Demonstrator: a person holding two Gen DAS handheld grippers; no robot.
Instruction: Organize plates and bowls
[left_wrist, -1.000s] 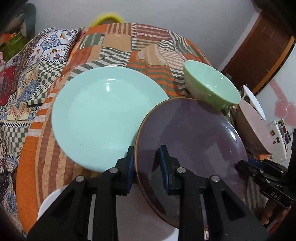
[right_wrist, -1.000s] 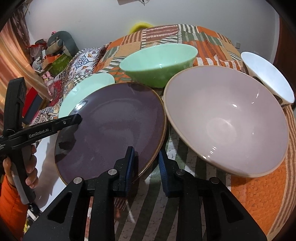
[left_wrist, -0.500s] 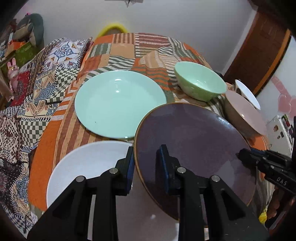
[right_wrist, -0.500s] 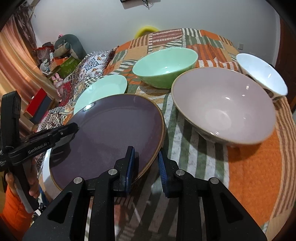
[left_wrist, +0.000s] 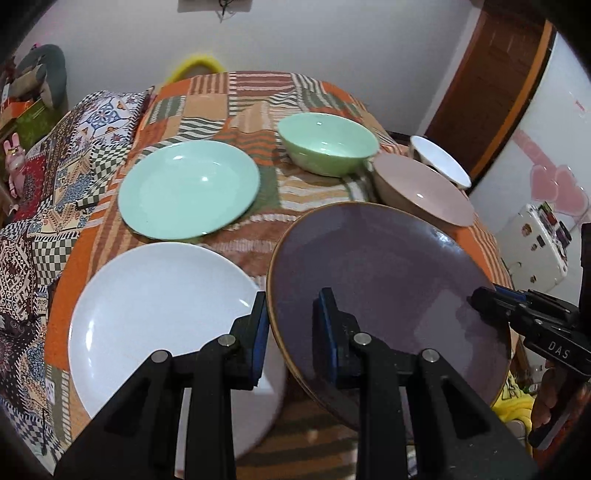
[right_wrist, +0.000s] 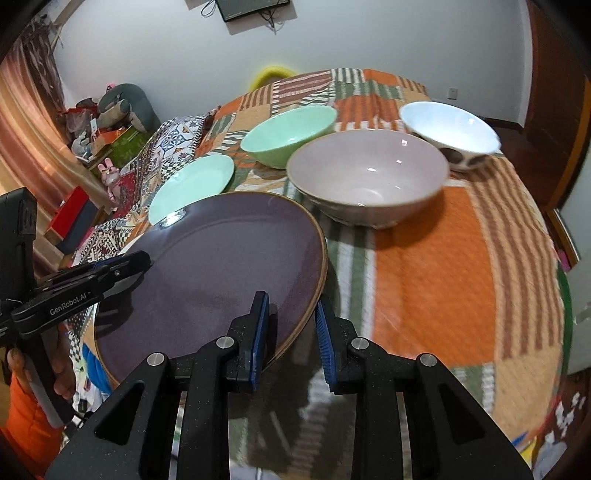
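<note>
White letters "DAS" stand on the black body of the right claw, seen at the edge of the left wrist view. "GenRobot.AI" is printed in white along the black arm of the left claw in the right wrist view.

The purple plate looks like glazed ceramic, smooth with a soft satin sheen and a bare tan rim. The white plate, mint plate and green bowl are glossy and smooth with bright highlights; the pink bowl is glazed and shiny inside. The patchwork cloth under them is matt woven fabric with a nubbly texture. The left tool and right tool are matt black speckled plastic with ribbed blue pads and shiny metal pins.
</note>
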